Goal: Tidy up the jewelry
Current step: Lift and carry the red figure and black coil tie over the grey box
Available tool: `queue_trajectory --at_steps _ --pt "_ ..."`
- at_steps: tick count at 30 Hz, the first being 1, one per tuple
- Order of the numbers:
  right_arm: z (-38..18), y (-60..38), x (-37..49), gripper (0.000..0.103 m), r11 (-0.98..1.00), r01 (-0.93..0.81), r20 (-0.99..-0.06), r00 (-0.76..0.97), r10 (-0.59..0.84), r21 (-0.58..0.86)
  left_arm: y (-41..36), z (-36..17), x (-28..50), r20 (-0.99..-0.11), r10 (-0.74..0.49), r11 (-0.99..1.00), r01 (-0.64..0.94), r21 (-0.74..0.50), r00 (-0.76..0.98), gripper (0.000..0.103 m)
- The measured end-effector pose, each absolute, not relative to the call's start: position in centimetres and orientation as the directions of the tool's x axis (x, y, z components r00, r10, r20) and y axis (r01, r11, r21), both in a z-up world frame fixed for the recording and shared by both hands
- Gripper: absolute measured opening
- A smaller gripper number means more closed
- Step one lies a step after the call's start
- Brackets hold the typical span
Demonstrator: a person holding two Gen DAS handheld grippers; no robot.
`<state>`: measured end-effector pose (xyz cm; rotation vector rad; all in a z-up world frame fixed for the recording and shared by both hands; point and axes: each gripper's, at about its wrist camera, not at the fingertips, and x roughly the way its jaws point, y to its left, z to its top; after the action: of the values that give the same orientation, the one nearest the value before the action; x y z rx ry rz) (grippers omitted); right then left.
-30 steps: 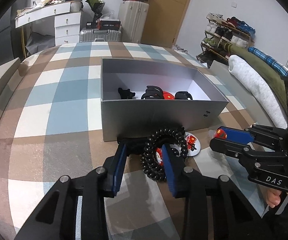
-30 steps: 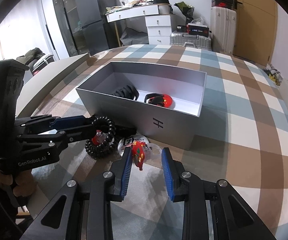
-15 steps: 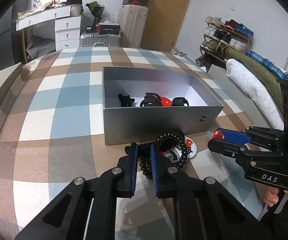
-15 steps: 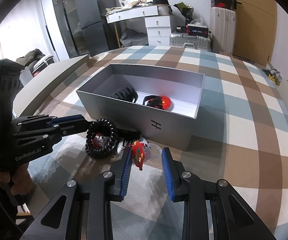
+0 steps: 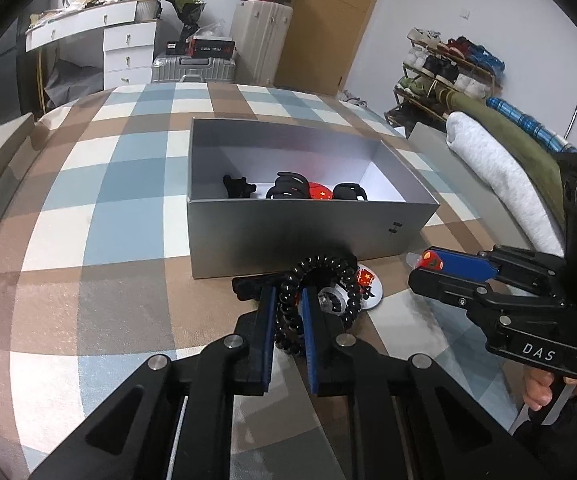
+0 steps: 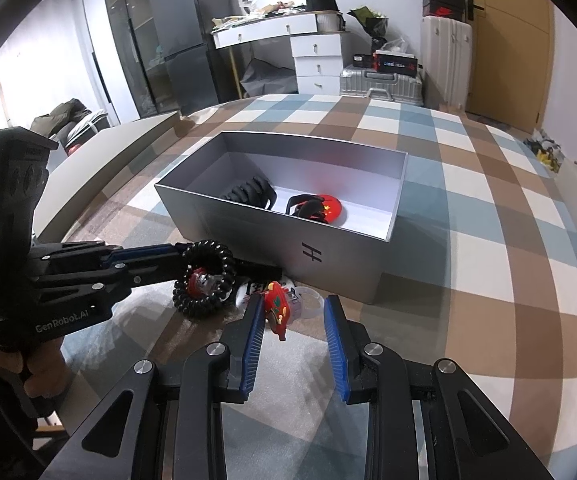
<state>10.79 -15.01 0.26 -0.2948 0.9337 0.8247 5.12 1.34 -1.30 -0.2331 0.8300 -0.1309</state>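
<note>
Currently, one black spiral hair tie (image 5: 320,300) lies on the checked cloth (image 5: 88,240) just in front of the silver box (image 5: 288,232), and the left gripper (image 5: 288,300) is clamped on the near side of its coil, blue pads pressed against the loops. From the right wrist view the same hair tie (image 6: 204,280) shows as a full ring with a small red-and-clear trinket (image 6: 198,282) inside it; whether the ring touches the cloth there cannot be told.

Beside the hair tie sit two further loose pieces: one round white badge (image 5: 368,292) with a red mark, partly under the coil, and one red charm (image 6: 276,310) on a clear plastic base.

The right gripper (image 6: 294,320) stands with its fingers apart. The red charm sits between them, against the left finger (image 6: 254,328); the other finger is clear of it.

Inside the box, three black claw clips are countable in the left wrist view, one small (image 5: 238,186), one large (image 5: 286,188) and one medium (image 5: 350,192), plus one red round badge (image 5: 320,193) with yellow stars among them.

Beyond the cloth stand a white dresser (image 6: 316,56), a silver suitcase (image 6: 380,82) and a shoe rack (image 5: 448,64).
</note>
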Motion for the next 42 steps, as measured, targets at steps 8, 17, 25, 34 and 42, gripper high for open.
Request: queue_trajectory --at_steps 8,17,25,34,42 --pt "0.2 -14.9 10.7 0.029 0.662 -0.74 -0.806 0.32 0.498 0.115 1.2 -1.8 5.2 -0.723 -0.231 0.961 0.037 -0.273 0.651 0.009" --pt "0.1 -14.7 10.6 0.029 0.659 -0.743 -0.808 0.316 0.497 0.114 1.0 -1.6 4.8 -0.7 -0.233 0.96 0.045 -0.276 0.675 0.004" --pt "0.4 -14.9 10.7 0.029 0.665 -0.737 -0.801 0.324 0.504 0.12 1.3 -0.4 4.3 -0.665 -0.212 0.965 0.046 -0.258 0.716 0.004" --pt "1.5 -15.7 10.9 0.029 0.666 -0.732 -0.753 0.357 0.553 0.142 2.0 1.2 3.8 -0.603 -0.19 0.966 0.04 -0.254 0.775 0.004" --pt "3.1 -16.4 11.0 0.029 0.667 -0.724 -0.696 0.388 0.604 0.176 2.7 2.7 3.5 -0.545 -0.166 0.967 0.026 -0.254 0.822 0.004"
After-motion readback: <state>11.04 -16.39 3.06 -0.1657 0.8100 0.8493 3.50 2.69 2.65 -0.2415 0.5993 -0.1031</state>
